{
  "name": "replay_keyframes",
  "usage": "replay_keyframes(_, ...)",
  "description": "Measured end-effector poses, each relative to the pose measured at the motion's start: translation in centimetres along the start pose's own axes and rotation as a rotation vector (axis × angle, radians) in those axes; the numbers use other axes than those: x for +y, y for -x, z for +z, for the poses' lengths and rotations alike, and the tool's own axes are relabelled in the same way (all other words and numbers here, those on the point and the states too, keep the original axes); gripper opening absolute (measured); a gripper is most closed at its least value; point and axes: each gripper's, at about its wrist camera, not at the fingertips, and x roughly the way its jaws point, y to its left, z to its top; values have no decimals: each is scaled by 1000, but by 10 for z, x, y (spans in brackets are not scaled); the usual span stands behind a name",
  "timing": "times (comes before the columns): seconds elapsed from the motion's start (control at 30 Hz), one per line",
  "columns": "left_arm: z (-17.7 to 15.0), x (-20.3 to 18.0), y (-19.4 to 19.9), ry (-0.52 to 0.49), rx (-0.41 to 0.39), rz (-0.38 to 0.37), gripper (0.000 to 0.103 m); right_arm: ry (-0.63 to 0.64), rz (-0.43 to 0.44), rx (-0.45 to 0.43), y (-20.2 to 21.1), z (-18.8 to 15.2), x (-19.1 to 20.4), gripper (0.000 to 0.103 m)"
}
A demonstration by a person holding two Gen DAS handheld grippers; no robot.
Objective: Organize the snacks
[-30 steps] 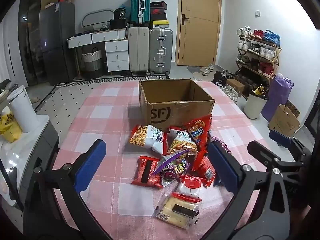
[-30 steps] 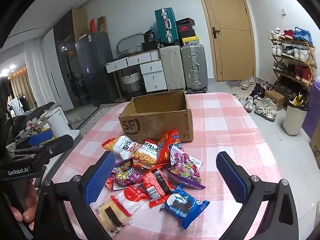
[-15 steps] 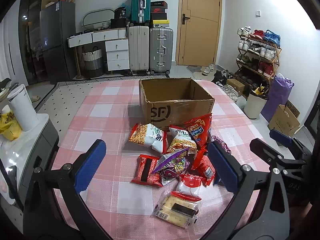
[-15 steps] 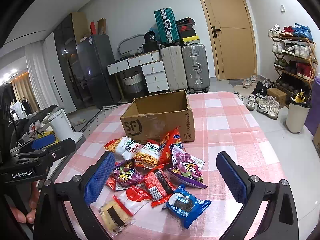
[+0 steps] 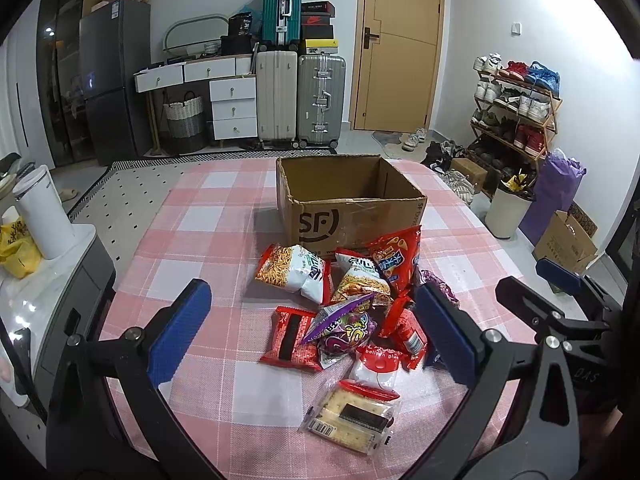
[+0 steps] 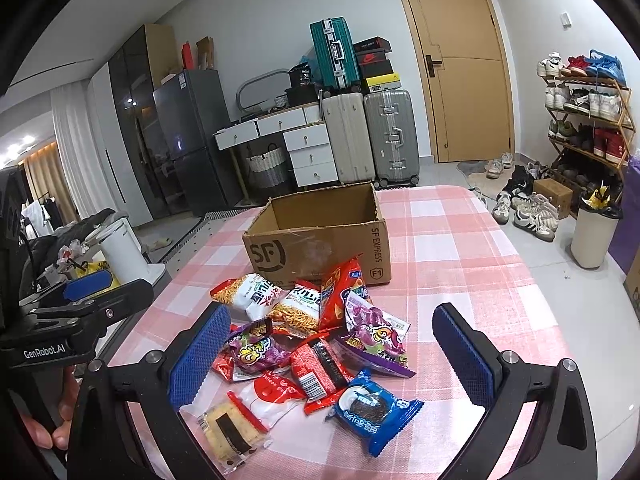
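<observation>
A pile of snack packets (image 5: 352,312) lies on the pink checked table, in front of an open, empty SF cardboard box (image 5: 348,204). The pile holds noodle bags (image 5: 294,266), a red chip bag (image 5: 394,258), purple candy bags (image 6: 374,332), a red packet (image 5: 292,338), a clear cracker pack (image 5: 352,414) and a blue cookie pack (image 6: 374,404). My left gripper (image 5: 314,332) is open and empty, above the near side of the pile. My right gripper (image 6: 332,356) is open and empty, also over the pile. The box also shows in the right wrist view (image 6: 320,236).
A white cylinder (image 5: 42,216) and a yellow bag (image 5: 16,246) stand on a side unit to the left of the table (image 5: 208,216). Suitcases, drawers, a door and a shoe rack (image 5: 516,108) are beyond the table. A bin (image 5: 506,212) stands on the floor at right.
The right wrist view has tilted and shifted slightly closer over the pile. The left gripper has barely moved. Both grippers stay open and no snack has moved.
</observation>
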Motion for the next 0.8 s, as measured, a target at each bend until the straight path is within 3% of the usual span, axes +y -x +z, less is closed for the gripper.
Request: replay_keyframes(0.8, 0, 6, -1, 15, 6, -11, 102, 11, -9, 3, 2, -1, 3, 103)
